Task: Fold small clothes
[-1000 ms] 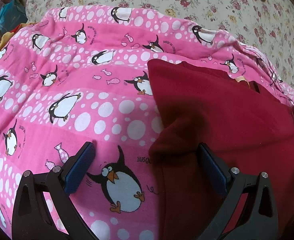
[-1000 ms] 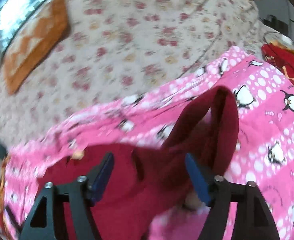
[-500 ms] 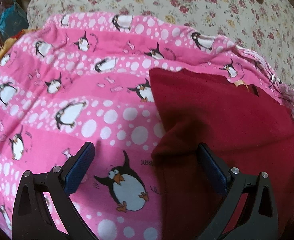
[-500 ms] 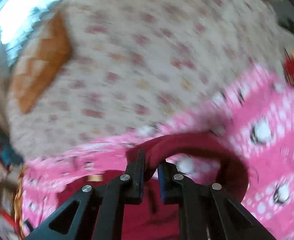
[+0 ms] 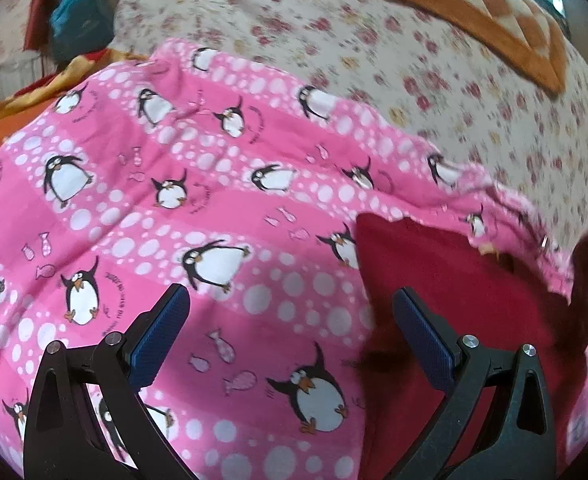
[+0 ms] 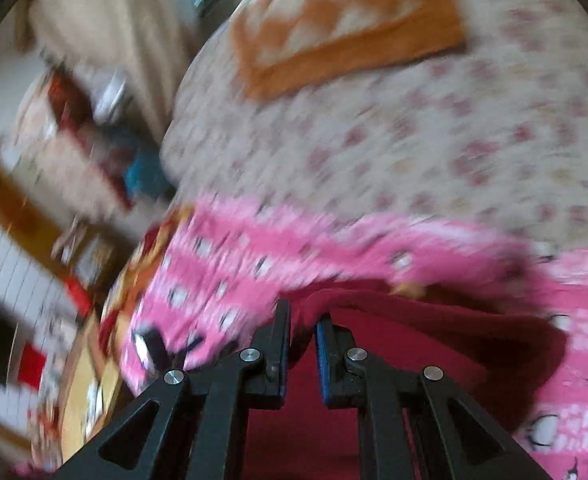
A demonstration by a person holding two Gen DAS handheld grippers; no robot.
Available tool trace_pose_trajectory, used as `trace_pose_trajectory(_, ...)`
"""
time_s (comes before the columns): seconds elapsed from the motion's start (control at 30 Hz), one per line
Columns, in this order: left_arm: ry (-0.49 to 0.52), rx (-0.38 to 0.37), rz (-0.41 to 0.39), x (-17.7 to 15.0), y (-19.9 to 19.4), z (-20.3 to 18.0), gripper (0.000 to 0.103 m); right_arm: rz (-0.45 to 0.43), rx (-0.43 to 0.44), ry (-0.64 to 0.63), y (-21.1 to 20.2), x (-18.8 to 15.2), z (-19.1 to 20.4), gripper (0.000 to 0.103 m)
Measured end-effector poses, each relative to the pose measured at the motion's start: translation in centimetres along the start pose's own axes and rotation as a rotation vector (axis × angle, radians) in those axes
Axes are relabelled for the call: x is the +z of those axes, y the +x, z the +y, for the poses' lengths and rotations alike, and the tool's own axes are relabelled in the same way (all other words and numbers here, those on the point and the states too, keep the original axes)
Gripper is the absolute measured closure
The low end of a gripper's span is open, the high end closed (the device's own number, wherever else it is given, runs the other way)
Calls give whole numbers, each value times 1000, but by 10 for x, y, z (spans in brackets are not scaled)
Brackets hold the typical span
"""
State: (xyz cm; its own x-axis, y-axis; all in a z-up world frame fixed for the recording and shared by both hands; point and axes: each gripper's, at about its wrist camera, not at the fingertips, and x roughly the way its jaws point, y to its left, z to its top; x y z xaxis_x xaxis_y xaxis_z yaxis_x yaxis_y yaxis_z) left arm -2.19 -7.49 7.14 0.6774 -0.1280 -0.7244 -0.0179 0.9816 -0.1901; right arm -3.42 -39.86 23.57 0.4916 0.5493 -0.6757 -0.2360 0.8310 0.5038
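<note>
A dark red garment (image 5: 466, 304) lies on a pink penguin-print blanket (image 5: 197, 216), at the right of the left wrist view. My left gripper (image 5: 289, 312) is open and empty, hovering over the blanket by the garment's left edge. In the blurred right wrist view my right gripper (image 6: 302, 320) is shut on a fold of the red garment (image 6: 414, 344) and holds that edge lifted above the blanket (image 6: 229, 264).
A floral bedspread (image 5: 374, 56) lies beyond the blanket, with an orange patterned cushion (image 5: 490, 16) at the far right. A teal item (image 5: 77, 20) and yellow-red cloth (image 5: 33, 92) lie off the bed's left side. Cluttered furniture (image 6: 33, 240) shows left in the right wrist view.
My right gripper closed on the garment's edge and swung it left and up. My left gripper drew back and left, so the garment now sits further right in its view.
</note>
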Motion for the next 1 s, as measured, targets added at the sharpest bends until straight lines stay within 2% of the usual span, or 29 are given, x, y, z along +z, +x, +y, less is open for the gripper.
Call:
trace_pose_trajectory(0.13,-65,-24,-25,6,-6,15,1,179,15,-104,81,-11,31,92)
trace_pose_trajectory(0.27,-106,-87,-29,11,-6,21,1,324,18,-82,173,-17,24,92)
trace_pose_trajectory(0.33,-91,-137,-28,13,-5,16,1,390,-5,-40,215,-19,10,81)
trace_pose_trajectory(0.37,-79,-156,-23,13,-4,12,1,394,-37,-23,227,-19,1,60)
trace_pose_trajectory(0.4,-71,-172,-20,13,-4,10,1,369,-58,-4,229,-16,-6,56)
trace_pose_trajectory(0.5,-35,-230,-15,12,-3,-3,1,227,-33,69,193,-11,-29,56)
trace_pose_trajectory(0.57,-9,-258,-14,9,-3,-12,1,173,-53,75,157,-16,-44,56)
trace_pose_trajectory(0.73,59,-313,11,-1,4,-37,1,49,-267,55,60,-56,-85,55)
trace_pose_trajectory(0.83,82,-295,21,-1,16,-48,1,5,-459,38,15,-90,-114,55)
trace_pose_trajectory(0.93,74,-291,56,1,34,-54,1,6,-538,21,7,-119,-133,55)
trace_pose_trajectory(1.0,65,-305,99,0,46,-57,1,38,-549,18,13,-132,-146,55)
